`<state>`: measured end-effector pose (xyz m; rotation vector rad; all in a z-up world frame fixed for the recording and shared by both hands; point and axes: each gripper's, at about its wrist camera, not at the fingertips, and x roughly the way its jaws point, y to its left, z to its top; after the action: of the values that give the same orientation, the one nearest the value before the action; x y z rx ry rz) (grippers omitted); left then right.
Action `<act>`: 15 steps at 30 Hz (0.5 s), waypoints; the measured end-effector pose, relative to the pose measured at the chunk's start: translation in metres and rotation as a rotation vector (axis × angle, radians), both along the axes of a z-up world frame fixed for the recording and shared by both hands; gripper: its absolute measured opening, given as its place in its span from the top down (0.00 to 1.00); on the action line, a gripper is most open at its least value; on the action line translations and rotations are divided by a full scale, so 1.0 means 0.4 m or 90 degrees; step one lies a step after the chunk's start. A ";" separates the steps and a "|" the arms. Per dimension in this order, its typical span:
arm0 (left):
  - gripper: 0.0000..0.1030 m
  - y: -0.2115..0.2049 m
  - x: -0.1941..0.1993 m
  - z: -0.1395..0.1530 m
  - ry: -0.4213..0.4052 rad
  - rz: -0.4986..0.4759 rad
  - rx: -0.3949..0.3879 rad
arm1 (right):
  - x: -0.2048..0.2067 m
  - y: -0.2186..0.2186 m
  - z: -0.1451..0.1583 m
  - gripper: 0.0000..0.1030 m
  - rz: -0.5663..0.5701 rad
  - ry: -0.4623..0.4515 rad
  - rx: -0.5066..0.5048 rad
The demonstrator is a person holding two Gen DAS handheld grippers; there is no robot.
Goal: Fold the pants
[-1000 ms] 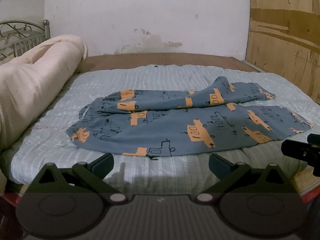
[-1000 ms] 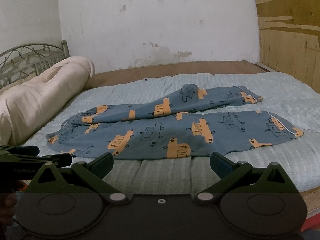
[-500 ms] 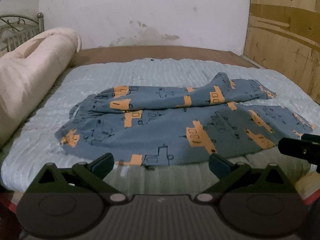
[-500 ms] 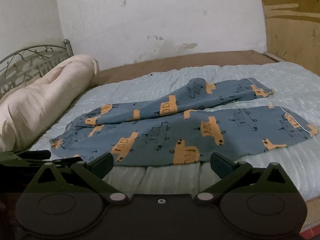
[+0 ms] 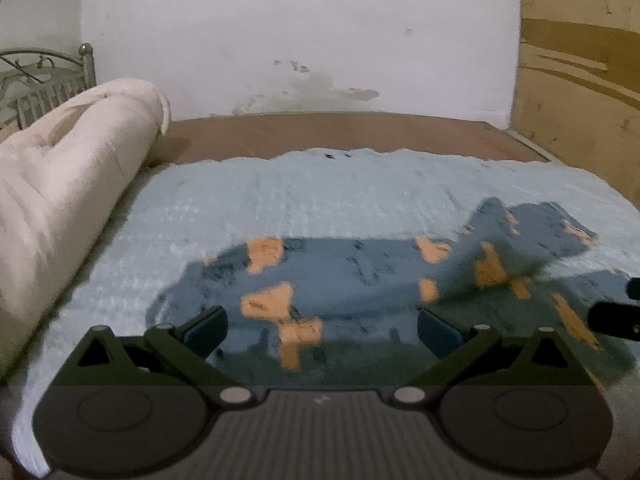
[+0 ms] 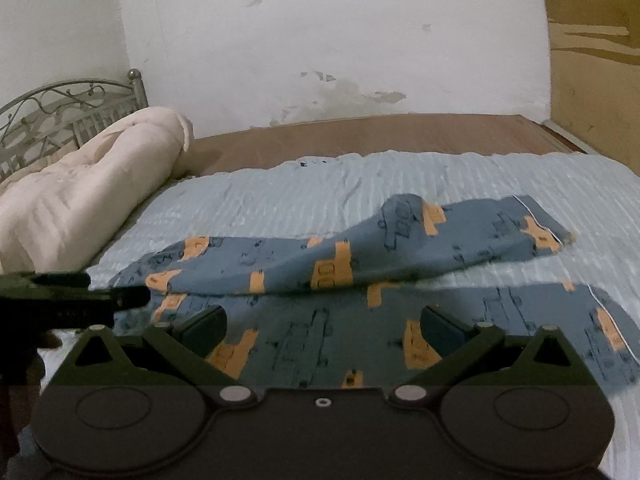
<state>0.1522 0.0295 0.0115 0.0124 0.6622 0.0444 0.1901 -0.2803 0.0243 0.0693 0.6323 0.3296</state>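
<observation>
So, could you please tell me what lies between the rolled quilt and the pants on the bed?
Only bare light-blue sheet lies between the quilt and the pants; the right wrist view shows this most clearly.

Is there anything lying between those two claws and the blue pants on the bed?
Nothing visible. The left gripper and right gripper both hang open right over the pants, which lie alone on the bedspread. The rolled quilt sits off to the side.
</observation>
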 end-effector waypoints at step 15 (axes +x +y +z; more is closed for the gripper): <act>0.00 0.140 0.278 -0.024 0.023 0.050 0.055 | 0.355 0.017 -0.018 0.01 0.250 -0.044 -0.068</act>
<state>0.2635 0.0857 0.0018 0.0708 0.6962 0.1493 0.3322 -0.2737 0.0172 -0.1713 0.5924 0.6735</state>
